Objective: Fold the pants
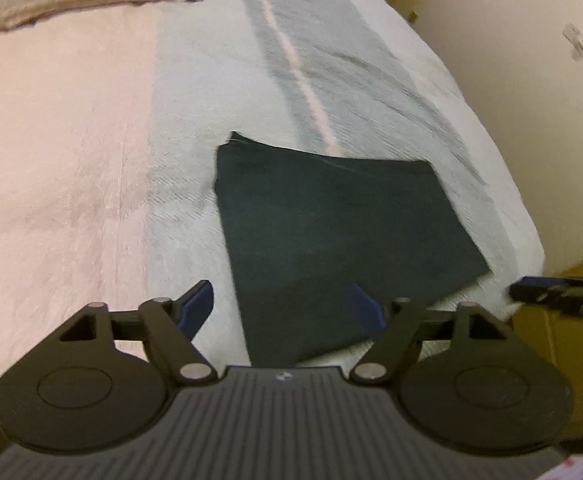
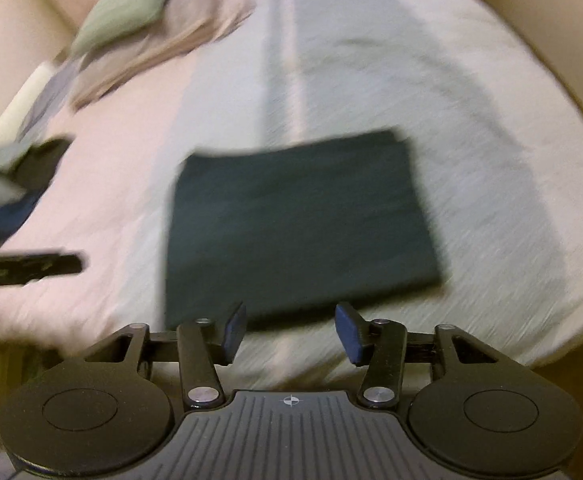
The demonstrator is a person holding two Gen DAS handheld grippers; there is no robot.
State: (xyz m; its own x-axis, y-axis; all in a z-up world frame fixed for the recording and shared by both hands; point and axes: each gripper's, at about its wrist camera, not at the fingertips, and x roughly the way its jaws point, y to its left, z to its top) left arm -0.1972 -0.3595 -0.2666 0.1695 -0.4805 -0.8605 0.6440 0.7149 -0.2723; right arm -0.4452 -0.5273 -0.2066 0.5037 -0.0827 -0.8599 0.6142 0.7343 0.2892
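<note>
The dark green pants (image 1: pixel 331 232) lie folded into a flat rectangle on the bed, near its front edge; the right wrist view shows the same pants (image 2: pixel 295 224), blurred. My left gripper (image 1: pixel 285 306) hovers above the near edge of the pants, its blue pads wide apart with nothing held. My right gripper (image 2: pixel 291 330) is over the bed just in front of the pants, open too, nothing between its pads. The right gripper's tip (image 1: pixel 551 292) shows at the right of the left view, and the left gripper (image 2: pixel 31 266) at the left of the right view.
The bed cover (image 1: pixel 71 160) is pink on the left and pale with grey stripes (image 1: pixel 311 48) on the right. Pillows and crumpled bedding (image 2: pixel 139 20) lie at the far end. A cream wall (image 1: pixel 511 40) runs close along the bed's right side.
</note>
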